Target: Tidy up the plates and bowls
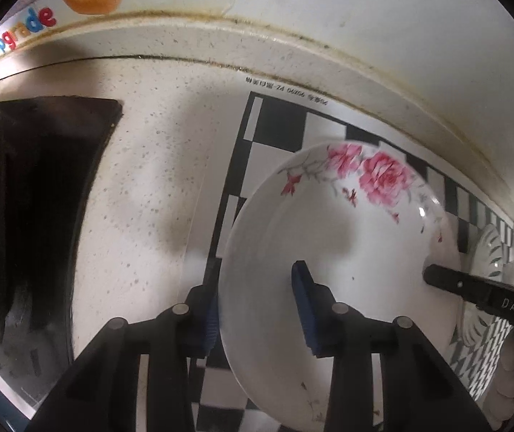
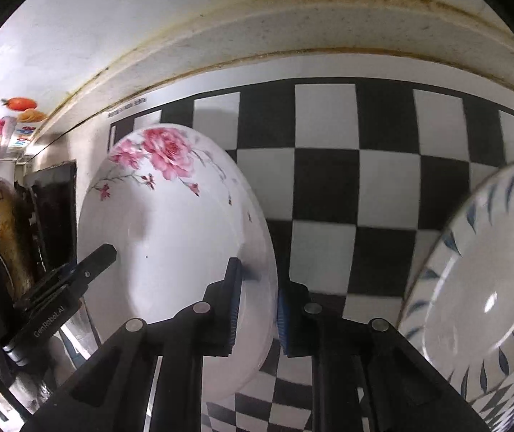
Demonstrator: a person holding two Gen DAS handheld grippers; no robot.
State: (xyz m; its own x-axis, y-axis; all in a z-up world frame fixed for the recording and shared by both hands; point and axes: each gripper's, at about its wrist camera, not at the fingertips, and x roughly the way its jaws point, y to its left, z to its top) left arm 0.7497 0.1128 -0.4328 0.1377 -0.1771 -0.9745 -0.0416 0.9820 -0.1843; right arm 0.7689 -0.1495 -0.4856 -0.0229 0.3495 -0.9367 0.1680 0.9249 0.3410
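A white plate with pink roses sits tilted over the black-and-white checkered mat. My left gripper straddles its left rim, with one blue pad outside the rim and the other over the plate's inside; I cannot make out whether both pads press. My right gripper is shut on the plate's right rim, which is pinched between its blue pads. One right finger shows on the plate in the left wrist view. A left finger shows in the right wrist view.
A white plate with dark leaf marks lies on the mat just right of the rose plate. A dark stove top with a greasy pan stands to the left. The speckled counter ends at a stained wall ledge behind.
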